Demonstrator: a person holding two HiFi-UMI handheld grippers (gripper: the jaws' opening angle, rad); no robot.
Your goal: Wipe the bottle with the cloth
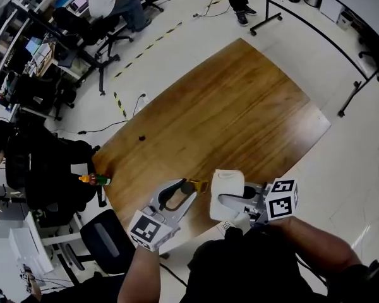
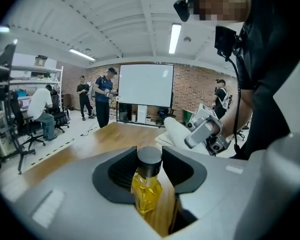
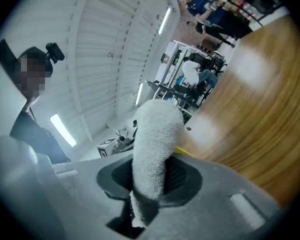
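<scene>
A small bottle [image 1: 198, 185] of yellow liquid with a black cap is held off the wooden table [image 1: 240, 106] near its front edge. My left gripper [image 1: 186, 190] is shut on it. In the left gripper view the bottle [image 2: 146, 190] stands between the pads of the left gripper [image 2: 150, 165], which press on its cap. A white fluffy cloth [image 1: 227, 183] sits just right of the bottle, and my right gripper [image 1: 221, 201] is shut on it. The right gripper view shows the cloth [image 3: 152, 134] rising from between the jaws of the right gripper [image 3: 151, 178]. Cloth and bottle are close together; whether they touch I cannot tell.
A second small bottle [image 1: 95, 180] with an orange cap stands at the table's left edge. A small dark object [image 1: 141, 138] lies on the table's left part. An office chair [image 1: 104, 235] is at the front left. People and desks fill the back left of the room.
</scene>
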